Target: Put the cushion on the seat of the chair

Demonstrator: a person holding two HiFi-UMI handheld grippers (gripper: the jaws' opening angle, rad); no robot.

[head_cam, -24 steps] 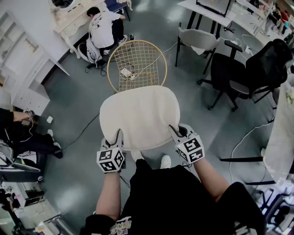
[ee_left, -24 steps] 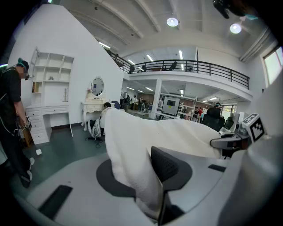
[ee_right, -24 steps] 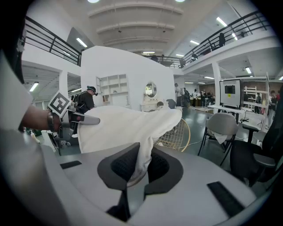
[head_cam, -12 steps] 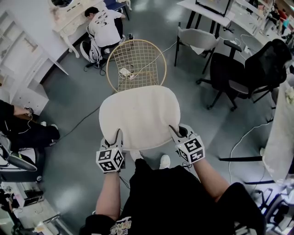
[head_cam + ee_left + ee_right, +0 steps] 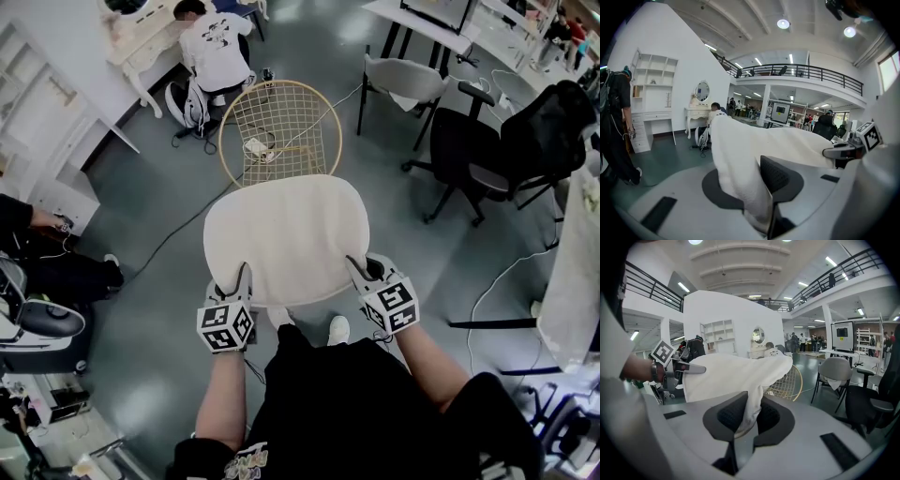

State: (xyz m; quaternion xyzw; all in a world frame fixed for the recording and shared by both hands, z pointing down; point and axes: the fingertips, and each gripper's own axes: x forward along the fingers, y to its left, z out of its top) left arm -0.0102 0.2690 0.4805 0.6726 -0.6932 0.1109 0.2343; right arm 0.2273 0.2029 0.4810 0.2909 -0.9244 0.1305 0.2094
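Head view, nearest first. Left gripper [image 5: 242, 279] was clamped on the cushion [image 5: 286, 234] at its near-left edge. Right gripper [image 5: 361, 270] was pinched tight on the near-right edge. Fabric sat between both pairs of jaws. The cushion was held up flat over the grey-green floor [image 5: 159, 281], not on the seat. Just past its far edge stood the gold wire chair [image 5: 279, 127]. Beyond that, a person [image 5: 211, 42] crouched at a white dressing table [image 5: 141, 47]. A grey chair [image 5: 405, 80] and a black office chair [image 5: 525, 141] stood to the right. Only the gripper views showed the mezzanine railing [image 5: 801, 71] and ceiling lights [image 5: 783, 23]. Only the head view showed the cushion's full outline.
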